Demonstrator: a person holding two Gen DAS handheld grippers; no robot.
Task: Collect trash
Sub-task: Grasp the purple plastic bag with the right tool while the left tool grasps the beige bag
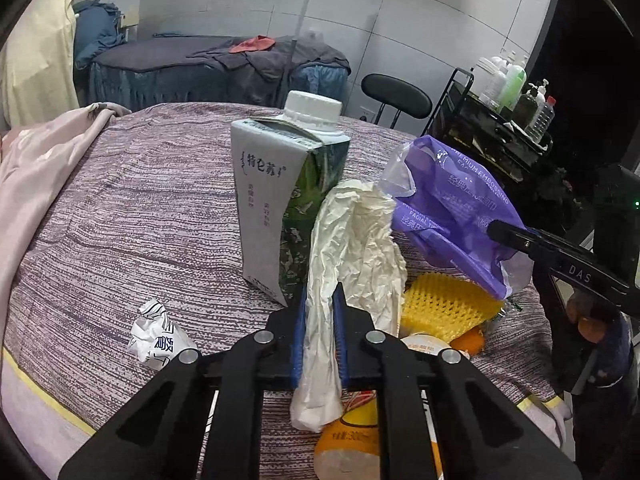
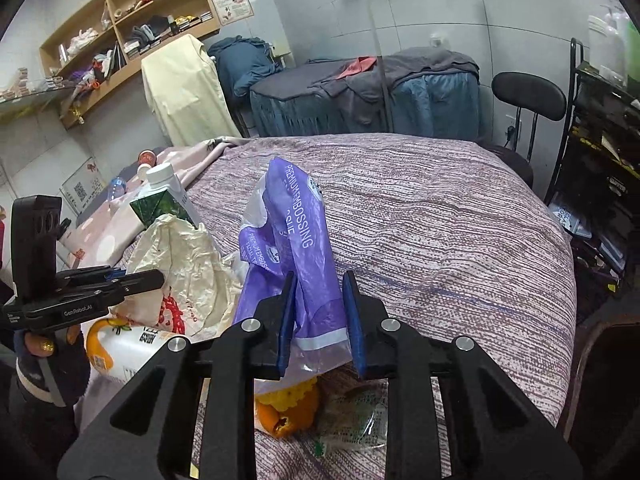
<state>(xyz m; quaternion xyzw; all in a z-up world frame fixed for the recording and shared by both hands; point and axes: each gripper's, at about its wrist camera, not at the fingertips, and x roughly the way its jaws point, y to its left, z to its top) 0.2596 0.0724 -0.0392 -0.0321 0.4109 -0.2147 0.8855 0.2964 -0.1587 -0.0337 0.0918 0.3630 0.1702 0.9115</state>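
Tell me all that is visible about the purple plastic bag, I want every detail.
The purple plastic bag is thin, crinkled film with white printed letters and clear parts at its edges. It is empty-looking and pulled upward above the striped bed cover. The right tool is shut on its lower part. Beside it is the crumpled white bag, held by the left tool. Under it lie a yellow foam net and orange peel.

Crumpled cream-white paper bag (image 1: 352, 240); purple printed plastic wrapper (image 2: 296, 248); grey-and-green milk carton (image 1: 280, 200); purple-and-white streaked bedspread (image 2: 440, 220); yellow foam net (image 1: 444, 304).
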